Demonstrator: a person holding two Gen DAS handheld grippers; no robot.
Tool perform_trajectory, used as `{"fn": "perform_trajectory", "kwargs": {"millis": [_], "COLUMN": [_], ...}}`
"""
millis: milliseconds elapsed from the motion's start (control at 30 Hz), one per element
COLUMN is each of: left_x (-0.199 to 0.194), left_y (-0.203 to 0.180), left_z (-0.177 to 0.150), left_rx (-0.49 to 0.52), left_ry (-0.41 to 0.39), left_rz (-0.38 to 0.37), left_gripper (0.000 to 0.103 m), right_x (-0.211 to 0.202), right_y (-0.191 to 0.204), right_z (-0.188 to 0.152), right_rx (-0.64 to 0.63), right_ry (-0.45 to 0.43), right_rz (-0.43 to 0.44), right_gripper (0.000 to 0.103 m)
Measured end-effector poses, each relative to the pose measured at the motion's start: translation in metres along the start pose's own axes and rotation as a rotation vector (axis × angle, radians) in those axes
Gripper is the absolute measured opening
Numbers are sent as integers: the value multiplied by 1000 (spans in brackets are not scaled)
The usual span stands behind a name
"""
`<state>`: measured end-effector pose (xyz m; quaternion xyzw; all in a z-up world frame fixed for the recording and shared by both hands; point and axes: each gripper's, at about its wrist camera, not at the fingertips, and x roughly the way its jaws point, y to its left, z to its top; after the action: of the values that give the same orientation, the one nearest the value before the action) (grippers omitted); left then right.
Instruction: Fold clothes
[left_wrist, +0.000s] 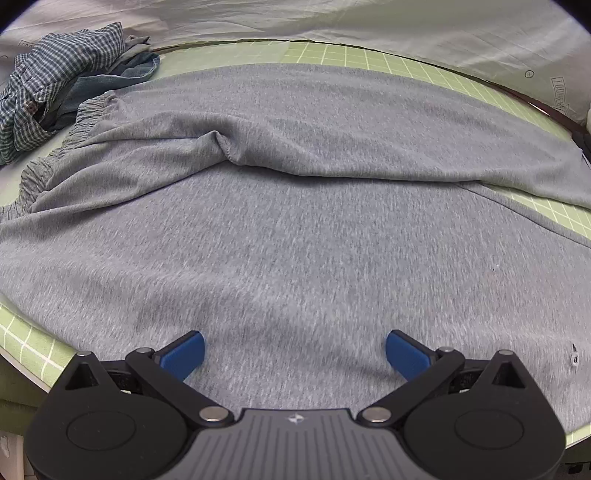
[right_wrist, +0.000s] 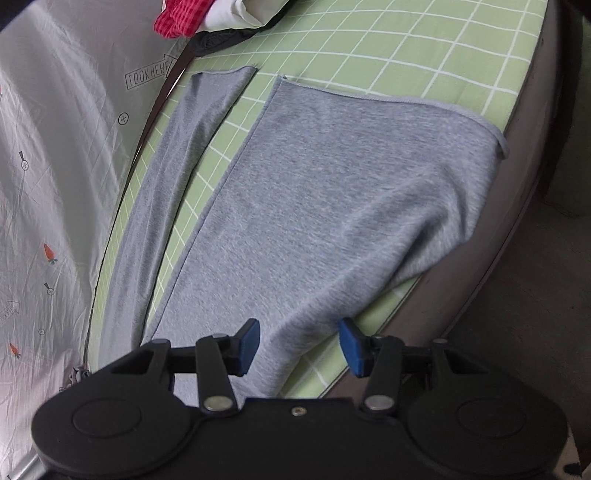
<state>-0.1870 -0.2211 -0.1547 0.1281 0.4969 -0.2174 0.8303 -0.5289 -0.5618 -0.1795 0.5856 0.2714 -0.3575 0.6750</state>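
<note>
Left wrist view: the left gripper (left_wrist: 294, 354) is held wide apart, nothing grasped, just over the grey sweatpants (left_wrist: 295, 236) spread on the green grid mat (left_wrist: 406, 62).

Right wrist view: the right gripper (right_wrist: 300, 345) is spread too, empty, over the near leg (right_wrist: 332, 192). A lengthwise fold is probably wanted, so the hem (right_wrist: 369, 96) needs pinching.

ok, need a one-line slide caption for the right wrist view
Open right gripper poised over grey trousers spread flat on the green grid mat, one leg hem overhanging the edge.

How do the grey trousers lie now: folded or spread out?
Spread out: the grey trousers lie flat on the green mat, legs apart, mat visible between them.
</note>
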Motion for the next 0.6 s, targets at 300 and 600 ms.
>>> {"fn": "perform_trajectory", "kwargs": {"millis": [300,600], "left_x": [-8,-25], "left_y": [36,192], "left_z": [0,2], "left_rx": [-24,-533], "left_ry": [-4,-63], "left_rz": [-60,58], "left_gripper": [102,82], "right_x": [0,4], "right_y": [8,24], "right_z": [-19,-33], "right_rx": [112,130], "right_ry": [-148,-260], "right_rz": [-105,-177], "right_gripper": [43,51]}}
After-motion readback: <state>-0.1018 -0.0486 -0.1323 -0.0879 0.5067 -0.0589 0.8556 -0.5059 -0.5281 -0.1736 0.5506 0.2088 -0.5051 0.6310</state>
